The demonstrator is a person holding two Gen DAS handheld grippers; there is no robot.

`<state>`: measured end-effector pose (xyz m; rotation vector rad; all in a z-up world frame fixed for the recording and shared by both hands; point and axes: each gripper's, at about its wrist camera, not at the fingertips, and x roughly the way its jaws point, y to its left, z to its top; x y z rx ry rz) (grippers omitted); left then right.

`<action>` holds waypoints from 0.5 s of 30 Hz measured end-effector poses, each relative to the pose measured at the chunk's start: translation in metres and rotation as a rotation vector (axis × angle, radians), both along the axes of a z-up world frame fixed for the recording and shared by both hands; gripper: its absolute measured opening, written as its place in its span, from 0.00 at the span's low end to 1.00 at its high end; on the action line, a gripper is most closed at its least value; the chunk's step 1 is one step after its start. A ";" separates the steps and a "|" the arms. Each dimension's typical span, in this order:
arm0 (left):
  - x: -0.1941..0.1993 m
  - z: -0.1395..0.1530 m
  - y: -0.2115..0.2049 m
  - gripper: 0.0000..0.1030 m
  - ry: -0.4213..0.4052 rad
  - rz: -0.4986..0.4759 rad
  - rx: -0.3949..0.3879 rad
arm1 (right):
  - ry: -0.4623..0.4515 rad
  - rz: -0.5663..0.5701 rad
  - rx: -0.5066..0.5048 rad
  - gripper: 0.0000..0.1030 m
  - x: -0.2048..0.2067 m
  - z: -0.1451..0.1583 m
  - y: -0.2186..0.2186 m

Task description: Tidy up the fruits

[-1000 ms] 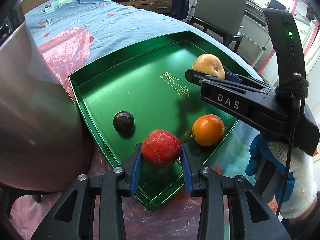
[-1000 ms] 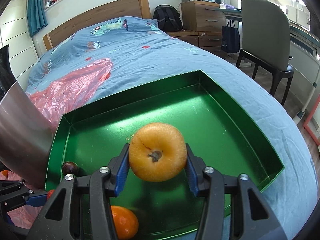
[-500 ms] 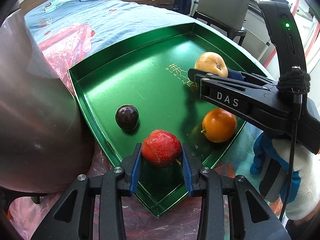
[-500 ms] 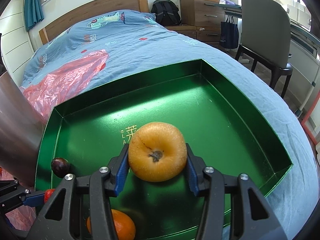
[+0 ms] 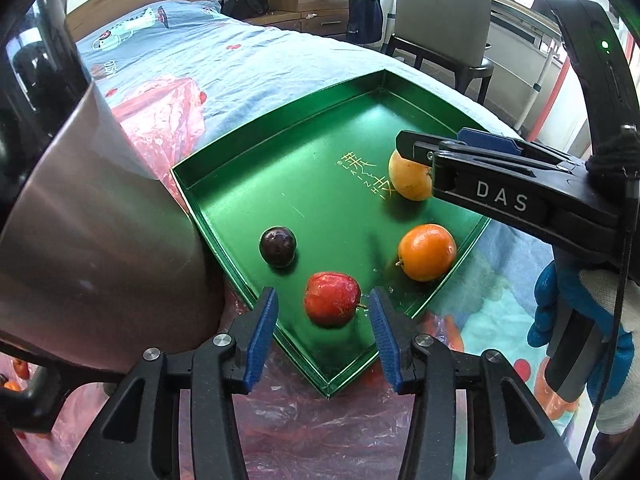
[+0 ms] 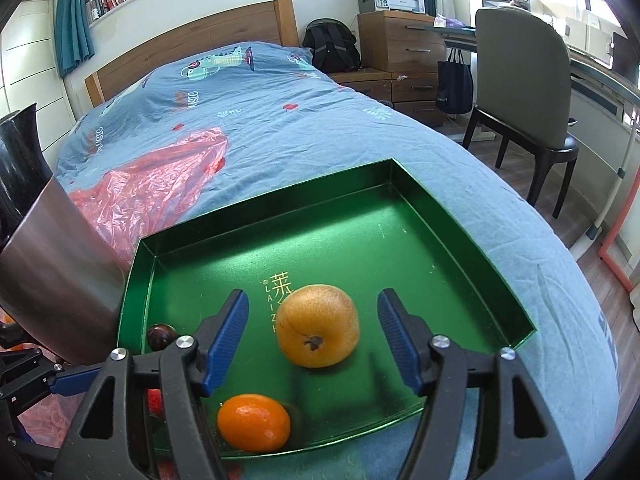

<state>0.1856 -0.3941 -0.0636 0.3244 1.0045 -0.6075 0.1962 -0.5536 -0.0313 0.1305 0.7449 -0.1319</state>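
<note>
A green tray (image 5: 280, 148) lies on the bed, also in the right wrist view (image 6: 460, 224). My left gripper (image 5: 323, 328) is open around a red apple (image 5: 331, 298) that rests in the tray's near corner. My right gripper (image 6: 314, 336) is open around a yellow pear (image 6: 318, 325) that rests on the tray floor; it also shows in the left wrist view (image 5: 408, 180). An orange (image 5: 427, 252) and a dark plum (image 5: 277, 246) sit in the tray between them; both also show in the right wrist view, the orange (image 6: 253, 422) and the plum (image 6: 161, 336).
A large shiny metal vessel (image 5: 92, 232) stands close on the left, against the tray. Red plastic bags (image 5: 160, 108) lie on the blue bedspread (image 6: 280, 112). A chair (image 6: 524, 92) and drawers stand beyond the bed's right side.
Both grippers have opened: the left let go of the red apple, the right let go of the yellow pear. Both fruits now rest in the tray.
</note>
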 end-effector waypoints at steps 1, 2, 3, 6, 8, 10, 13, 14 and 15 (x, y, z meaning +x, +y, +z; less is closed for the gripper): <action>-0.003 0.004 0.002 0.41 -0.007 -0.003 -0.001 | -0.005 -0.003 0.002 1.00 -0.003 0.004 0.000; -0.006 0.008 0.004 0.41 -0.014 -0.007 -0.002 | -0.010 -0.007 0.002 1.00 -0.007 0.007 0.001; -0.009 0.012 0.006 0.41 -0.022 -0.010 -0.003 | -0.015 -0.009 0.003 1.00 -0.011 0.011 0.002; -0.019 0.025 0.013 0.42 -0.039 -0.013 -0.010 | -0.029 -0.005 0.005 1.00 -0.023 0.023 0.006; -0.025 0.032 0.019 0.43 -0.048 -0.013 -0.016 | -0.038 -0.002 0.008 1.00 -0.032 0.029 0.011; -0.032 0.039 0.025 0.44 -0.057 -0.012 -0.019 | -0.048 0.002 0.016 1.00 -0.041 0.034 0.016; -0.044 0.048 0.034 0.45 -0.072 -0.012 -0.020 | -0.059 0.006 0.024 1.00 -0.054 0.040 0.025; -0.048 0.051 0.037 0.45 -0.076 -0.010 -0.022 | -0.062 0.007 0.028 1.00 -0.059 0.042 0.028; -0.052 0.053 0.041 0.45 -0.080 -0.008 -0.023 | -0.063 0.007 0.030 1.00 -0.063 0.043 0.032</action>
